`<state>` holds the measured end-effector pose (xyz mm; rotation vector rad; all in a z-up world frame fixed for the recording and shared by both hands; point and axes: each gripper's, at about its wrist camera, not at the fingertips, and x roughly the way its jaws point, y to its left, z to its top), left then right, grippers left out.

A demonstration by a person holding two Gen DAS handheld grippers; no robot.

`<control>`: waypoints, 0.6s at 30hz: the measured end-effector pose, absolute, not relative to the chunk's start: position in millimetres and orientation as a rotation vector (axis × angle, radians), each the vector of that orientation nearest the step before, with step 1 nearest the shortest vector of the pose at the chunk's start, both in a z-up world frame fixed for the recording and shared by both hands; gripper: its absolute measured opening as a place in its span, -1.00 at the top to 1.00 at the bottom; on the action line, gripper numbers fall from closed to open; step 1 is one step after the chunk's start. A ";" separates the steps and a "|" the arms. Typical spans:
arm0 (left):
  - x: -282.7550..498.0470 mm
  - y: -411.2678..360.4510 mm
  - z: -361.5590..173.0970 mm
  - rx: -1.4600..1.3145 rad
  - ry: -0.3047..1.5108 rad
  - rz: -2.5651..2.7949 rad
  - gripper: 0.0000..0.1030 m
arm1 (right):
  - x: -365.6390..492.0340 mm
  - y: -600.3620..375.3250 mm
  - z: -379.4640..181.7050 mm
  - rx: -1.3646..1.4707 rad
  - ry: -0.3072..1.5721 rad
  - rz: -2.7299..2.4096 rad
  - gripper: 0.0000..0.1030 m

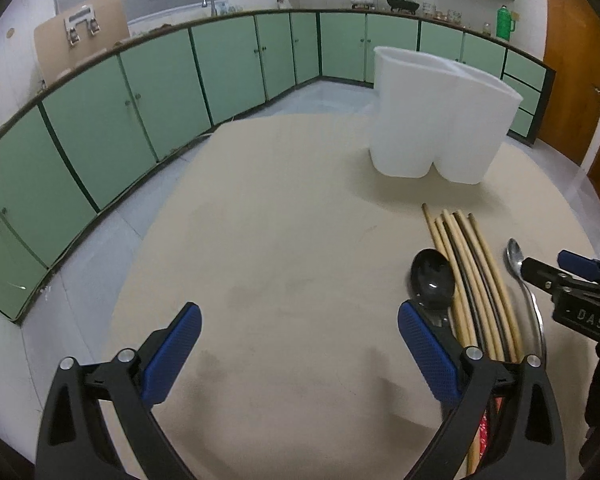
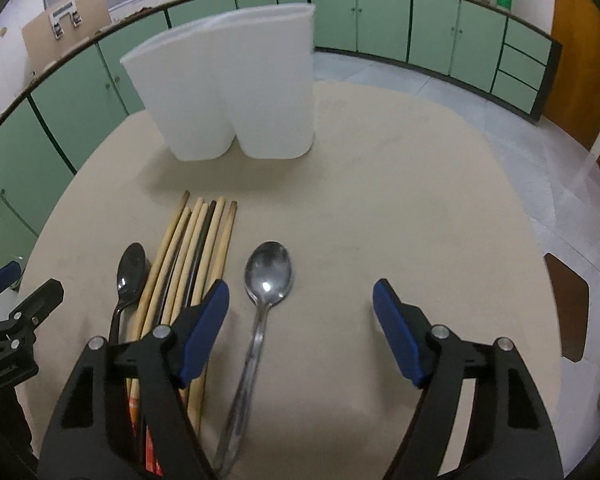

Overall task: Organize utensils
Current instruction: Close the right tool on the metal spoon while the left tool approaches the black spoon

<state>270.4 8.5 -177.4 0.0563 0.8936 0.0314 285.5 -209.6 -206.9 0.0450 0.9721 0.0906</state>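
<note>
A white two-compartment utensil holder [image 1: 440,120] [image 2: 236,88] stands upright at the far side of the round beige table [image 1: 280,240] [image 2: 380,184]. In front of it lie several wooden chopsticks [image 1: 472,276] [image 2: 196,256], a black spoon [image 1: 432,280] [image 2: 130,276] on their left and a steel spoon [image 1: 520,272] [image 2: 266,280] on their right. My left gripper [image 1: 300,344] is open over bare table, its right finger beside the black spoon. My right gripper [image 2: 300,320] is open, the steel spoon's handle lying between its fingers, untouched. Its tips [image 1: 572,268] show at the left wrist view's right edge.
Green cabinets [image 1: 140,100] [image 2: 420,28] curve round the room under a counter with a tap, pots and a green flask [image 1: 504,22]. A wooden door [image 1: 572,80] stands at right. A dark chair seat [image 2: 568,304] sits past the table's right edge.
</note>
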 end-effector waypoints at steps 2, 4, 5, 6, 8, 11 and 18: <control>272.5 8.8 -179.6 0.055 0.898 0.025 -0.86 | 290.6 -207.5 -212.1 0.042 0.990 0.085 -0.21; 274.2 8.1 -180.5 0.052 0.900 0.014 -0.86 | 294.3 -207.0 -214.9 0.047 0.986 0.076 -0.10; 274.7 7.5 -180.7 0.050 0.901 0.008 -0.86 | 295.0 -206.2 -214.7 0.041 0.983 0.075 -0.04; 274.6 6.2 -181.0 0.047 0.903 -0.005 -0.86 | 296.7 -204.5 -215.3 0.035 0.980 0.077 0.11; 275.4 2.9 -181.5 0.040 0.907 -0.024 -0.86 | 296.8 -202.2 -216.4 0.028 0.972 0.088 0.37; 274.4 -4.9 -181.4 0.024 0.919 -0.066 -0.86 | 290.9 -200.5 -216.3 -0.004 0.960 0.107 0.48; 273.3 -29.7 -193.2 0.074 0.944 -0.121 -0.86 | 283.6 -209.5 -212.9 -0.017 0.964 0.128 0.48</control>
